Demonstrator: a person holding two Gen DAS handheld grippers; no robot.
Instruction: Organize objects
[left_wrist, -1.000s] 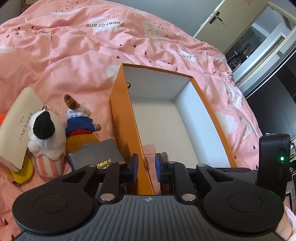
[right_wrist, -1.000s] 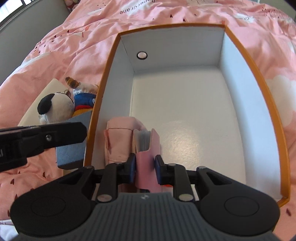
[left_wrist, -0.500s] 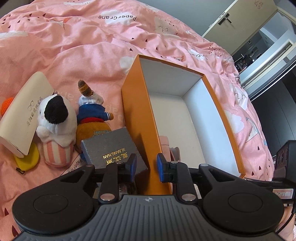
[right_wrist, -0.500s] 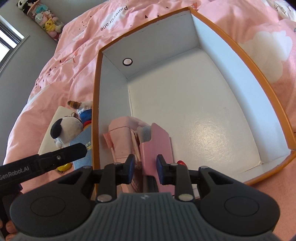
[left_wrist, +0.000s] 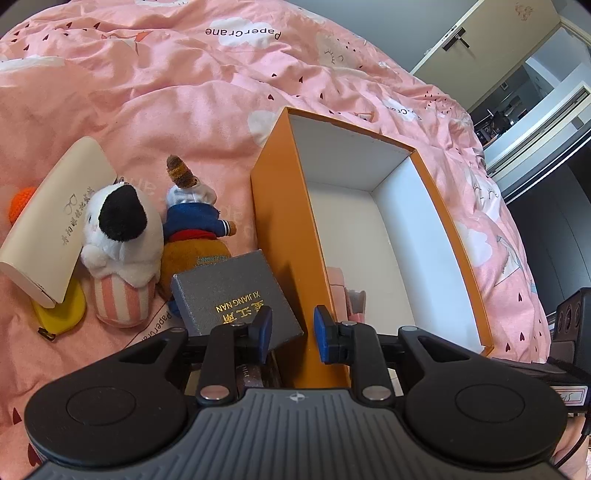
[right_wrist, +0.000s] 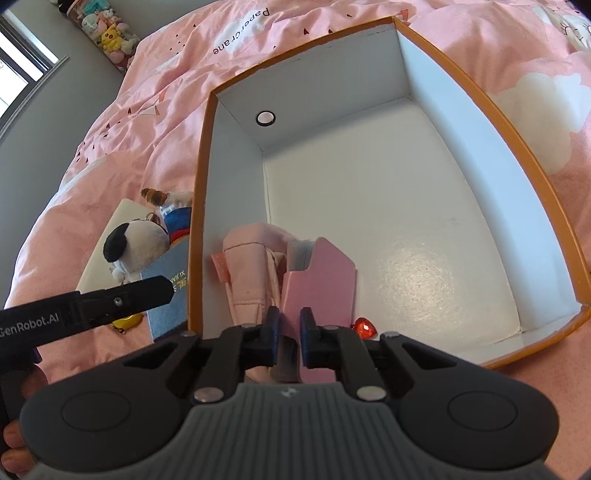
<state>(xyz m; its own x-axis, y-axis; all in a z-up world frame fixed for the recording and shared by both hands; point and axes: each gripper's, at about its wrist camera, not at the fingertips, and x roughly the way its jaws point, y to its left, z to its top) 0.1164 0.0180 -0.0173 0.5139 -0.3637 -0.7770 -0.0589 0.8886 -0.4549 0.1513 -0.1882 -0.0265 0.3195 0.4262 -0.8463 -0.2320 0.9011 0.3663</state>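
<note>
Right claw (right_wrist: 287, 330): blue pads parted a little, released, hanging above the near end of the pink card holder (right_wrist: 320, 275); nothing gripped, which fits an item already set down
Pink card holder: lies inside the orange box (right_wrist: 532, 162), leaning against a pink fabric pouch (right_wrist: 246, 264) that sits along the left inner wall; packed tight to one side, I judge, so the rest of the white floor is free for more things
Red heart gem (right_wrist: 364, 328): on the box floor just beside the card holder's near corner
Left claw (left_wrist: 292, 334): pads apart, gripping nothing, straddling the box's left wall; one pad over the grey booklet (left_wrist: 236, 297), the other over the box interior
Grey booklet: outside the box, propped at a tilt against its orange outer wall, gold lettering up; probably the next thing to pick, being nearest
Plush toys: panda-faced plush (left_wrist: 120, 243) and blue-jacketed doll (left_wrist: 195, 225) lie touching on the bed (left_wrist: 184, 92), left of the box
Cream glasses case (left_wrist: 51, 225): beside the panda plush, resting on a yellow item (left_wrist: 61, 310)
Progress: early, most things not yet boxed
</note>
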